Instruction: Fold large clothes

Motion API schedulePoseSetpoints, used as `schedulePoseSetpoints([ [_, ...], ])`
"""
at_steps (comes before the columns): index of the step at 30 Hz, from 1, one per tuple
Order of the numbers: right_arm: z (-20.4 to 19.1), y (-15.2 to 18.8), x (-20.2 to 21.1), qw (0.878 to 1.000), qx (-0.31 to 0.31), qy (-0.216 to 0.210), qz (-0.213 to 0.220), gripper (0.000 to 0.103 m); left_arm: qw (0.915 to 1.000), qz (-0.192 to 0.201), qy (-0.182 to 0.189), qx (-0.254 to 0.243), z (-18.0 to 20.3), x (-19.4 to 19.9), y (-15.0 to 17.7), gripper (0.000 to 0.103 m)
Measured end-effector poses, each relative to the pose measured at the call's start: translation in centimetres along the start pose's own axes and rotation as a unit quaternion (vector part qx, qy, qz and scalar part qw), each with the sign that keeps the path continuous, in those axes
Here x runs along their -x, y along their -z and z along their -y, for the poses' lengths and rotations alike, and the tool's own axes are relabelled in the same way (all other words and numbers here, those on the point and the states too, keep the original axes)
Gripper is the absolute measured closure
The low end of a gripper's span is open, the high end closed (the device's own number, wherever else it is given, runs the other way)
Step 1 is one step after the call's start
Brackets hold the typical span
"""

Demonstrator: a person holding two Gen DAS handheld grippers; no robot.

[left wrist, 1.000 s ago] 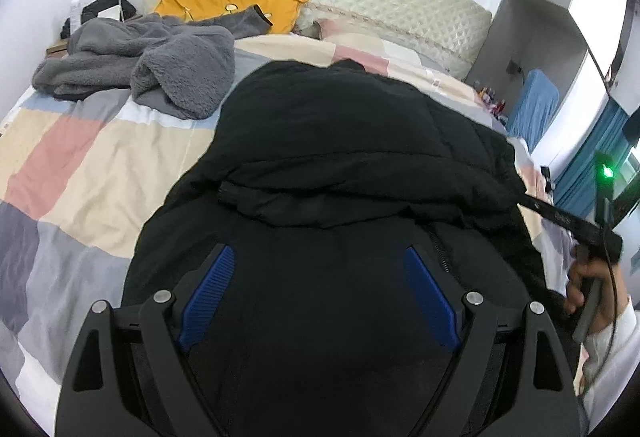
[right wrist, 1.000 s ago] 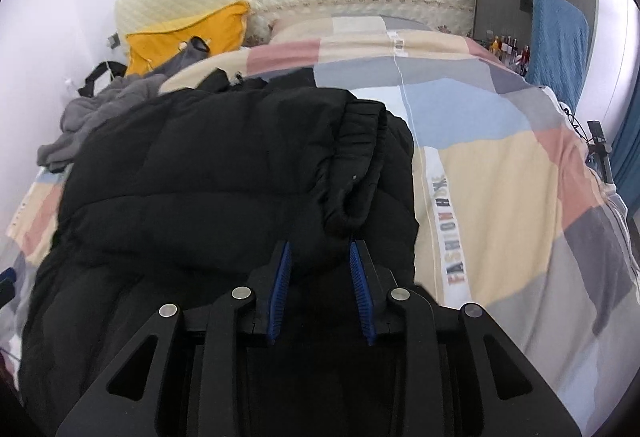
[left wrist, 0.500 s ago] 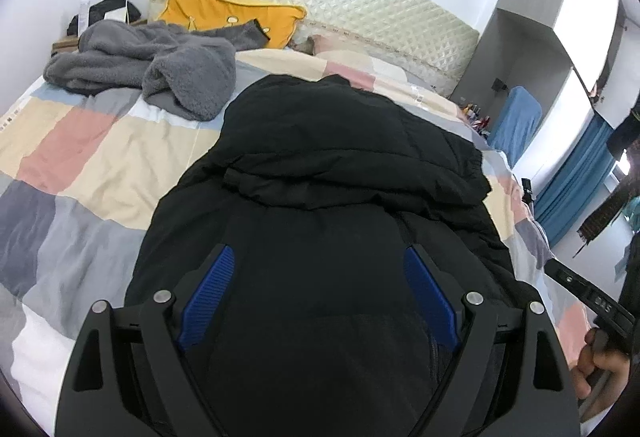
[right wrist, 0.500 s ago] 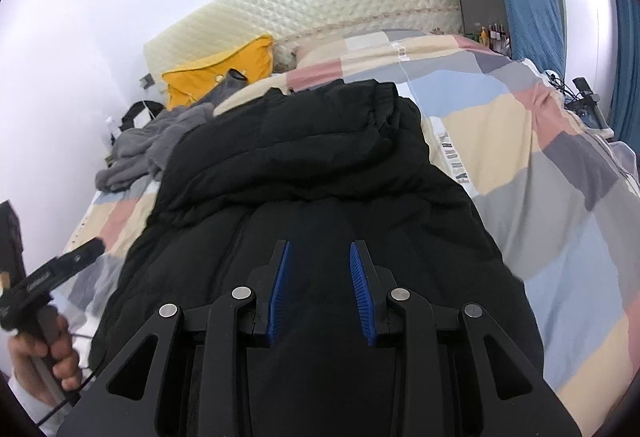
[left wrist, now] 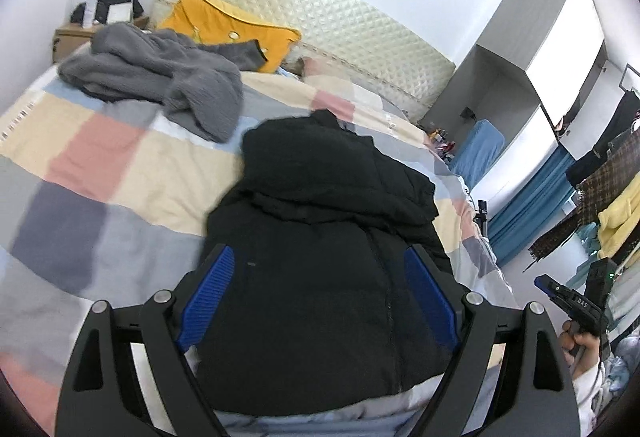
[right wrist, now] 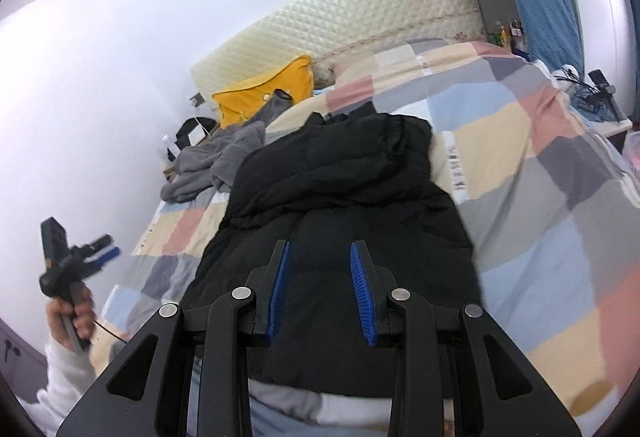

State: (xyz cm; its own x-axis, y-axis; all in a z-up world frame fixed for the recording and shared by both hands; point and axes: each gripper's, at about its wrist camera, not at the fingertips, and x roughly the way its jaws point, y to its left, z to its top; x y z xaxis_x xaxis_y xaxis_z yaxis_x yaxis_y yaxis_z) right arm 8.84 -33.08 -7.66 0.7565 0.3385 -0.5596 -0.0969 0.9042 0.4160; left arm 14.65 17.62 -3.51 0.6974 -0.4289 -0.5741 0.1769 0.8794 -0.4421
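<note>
Left tongs (left wrist: 320, 293) are spread wide apart with nothing between the blue pads, just hanging in the air above the near end of the bed (left wrist: 100, 165). Right tongs (right wrist: 322, 287) are only narrowly parted, also gripping nothing, hovering over the same spot. Each hand shows up in the other's camera: the person's right hand (left wrist: 578, 341) at the far right edge of the left view, and the left hand (right wrist: 74, 313) with a white sleeve at the lower left of the right view.

The black puffer jacket (left wrist: 320, 237) is lying on the patchwork duvet, running lengthwise from the foot end toward the middle of the bed, with its upper part folded back over the body so there's a thick layered ridge across it. Neither pair of tongs touches it.

Further up the bed there's a crumpled grey fleece (left wrist: 160, 77), well apart from the jacket, and a yellow pillow (left wrist: 228, 25) leaning against the quilted headboard (left wrist: 340, 21).
</note>
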Motion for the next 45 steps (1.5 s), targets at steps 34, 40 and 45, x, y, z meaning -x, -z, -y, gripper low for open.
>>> schedulePoseSetpoints([
  [34, 17.4, 7.8, -11.0, 0.957, -0.141, -0.071, -0.245, 0.023, 0.8937, -0.36, -0.054, 0.262, -11.4, -14.1, 10.4, 0.01],
  [40, 18.6, 8.5, -12.3, 0.949, -0.14, -0.041, -0.278, 0.019, 0.8833, -0.368, -0.076, 0.28, -12.4, -14.5, 10.9, 0.008],
  [45, 18.1, 9.2, -13.0, 0.941, -0.13, -0.091, -0.3, 0.014, 0.8785, -0.37, -0.089, 0.289, -13.3, -14.7, 11.2, 0.004],
])
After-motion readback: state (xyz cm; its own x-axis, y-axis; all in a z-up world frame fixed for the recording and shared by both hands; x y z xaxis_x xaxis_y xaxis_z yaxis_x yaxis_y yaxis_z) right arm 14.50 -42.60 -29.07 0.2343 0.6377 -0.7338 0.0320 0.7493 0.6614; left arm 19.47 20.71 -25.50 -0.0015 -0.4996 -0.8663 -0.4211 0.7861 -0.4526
